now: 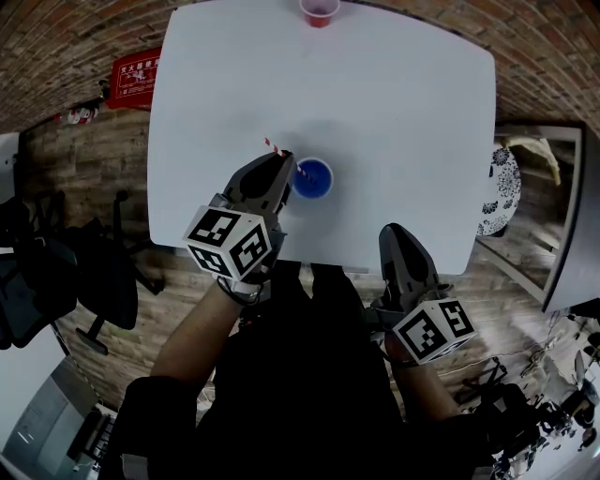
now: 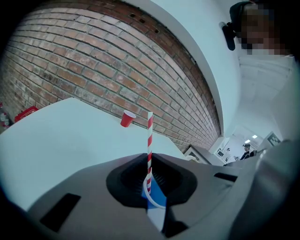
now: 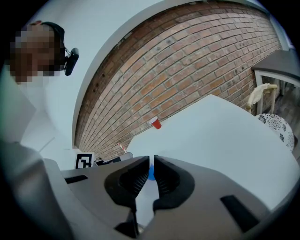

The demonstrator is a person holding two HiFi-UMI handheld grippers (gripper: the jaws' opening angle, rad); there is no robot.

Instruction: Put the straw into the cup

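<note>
Two cups: one blue cup [image 1: 312, 178], one red cup [image 1: 320, 11]. One straw [image 1: 273, 146], striped red and white. One counter [image 1: 403, 103], white. Two grippers: left gripper [image 1: 284, 161], right gripper [image 1: 393, 232]. Two fingers [image 2: 93, 187] on each, four in all. Two marker cubes: left cube [image 1: 230, 242], right cube [image 1: 433, 330]. One red sign [image 1: 134, 77], left of the counter. One speckled round thing [image 1: 503, 192], right of the counter. Dark chairs [image 1: 103, 272] at left: at least one, exact count unclear. Two forearms of one person.

Brick wall [image 2: 93, 61], white table [image 1: 394, 112]
</note>
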